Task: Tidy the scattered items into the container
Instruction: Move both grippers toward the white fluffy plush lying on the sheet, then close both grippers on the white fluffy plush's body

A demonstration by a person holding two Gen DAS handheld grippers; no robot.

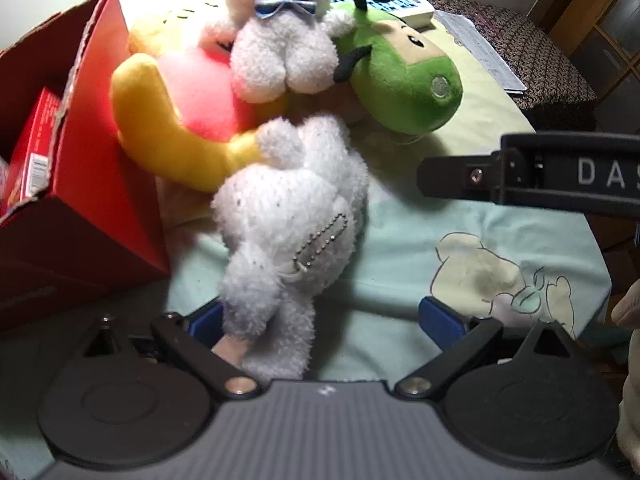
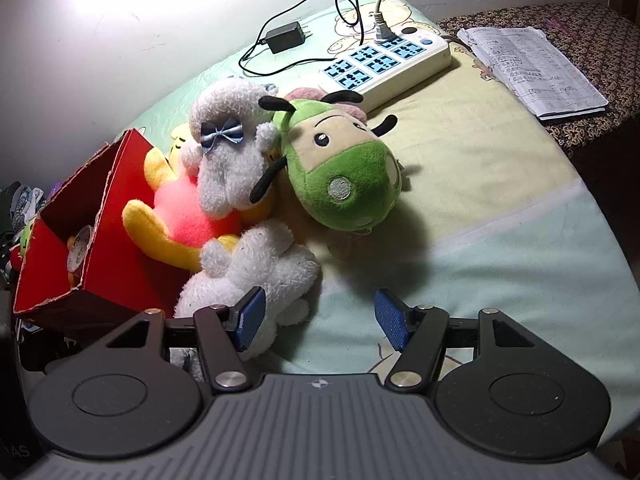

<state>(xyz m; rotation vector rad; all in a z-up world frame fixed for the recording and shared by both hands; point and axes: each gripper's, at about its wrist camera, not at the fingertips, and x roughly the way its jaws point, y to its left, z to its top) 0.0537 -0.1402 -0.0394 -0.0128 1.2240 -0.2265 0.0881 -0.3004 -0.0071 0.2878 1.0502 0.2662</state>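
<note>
A pile of plush toys lies on the bed beside a red cardboard box (image 1: 92, 184) (image 2: 116, 240). A white fluffy toy (image 1: 288, 232) (image 2: 256, 276) lies nearest, its lower end between my open left gripper's (image 1: 324, 320) jaws. Behind it are a yellow bear in a pink shirt (image 1: 180, 112) (image 2: 180, 208), a white toy with a blue bow (image 1: 280, 40) (image 2: 228, 152) and a green toy (image 1: 400, 76) (image 2: 348, 176). My right gripper (image 2: 320, 316) is open and empty, its left pad (image 2: 250, 318) beside the white toy; its arm shows in the left wrist view (image 1: 540, 176).
The box holds a red packet (image 1: 32, 152) and other items. A power strip (image 2: 384, 64), a black adapter (image 2: 286, 38) with cables and a notebook (image 2: 532, 68) lie at the back of the bed. A wall runs along the left.
</note>
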